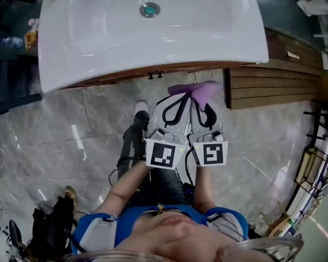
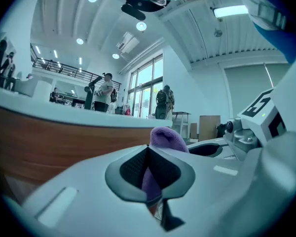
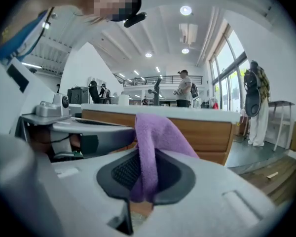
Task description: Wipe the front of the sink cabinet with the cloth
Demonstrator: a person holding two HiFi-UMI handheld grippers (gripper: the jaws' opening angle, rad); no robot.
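The person holds both grippers side by side below the white sink [image 1: 98,37], tips pointing toward the sink cabinet [image 3: 214,132]. The purple cloth [image 1: 197,90] is bunched at the tips and shared between the two.

In the left gripper view, the left gripper [image 2: 150,174] has its fingers [image 2: 132,169] closed narrowly on a fold of the cloth [image 2: 166,138], which rises in a rounded lump above them. In the right gripper view, the right gripper [image 3: 144,174] likewise pinches the cloth [image 3: 155,132] between its fingers [image 3: 122,173]. There the fabric stands up and drapes over to the right.

The brown wooden front of the cabinet [image 2: 49,142] runs across just behind the cloth in both gripper views. Whether the cloth touches the wood cannot be told.

From the head view, the drain [image 1: 149,9] sits in the basin well above the grippers. The two marker cubes [image 1: 164,154] lie close together over the grey marble floor [image 1: 71,135].
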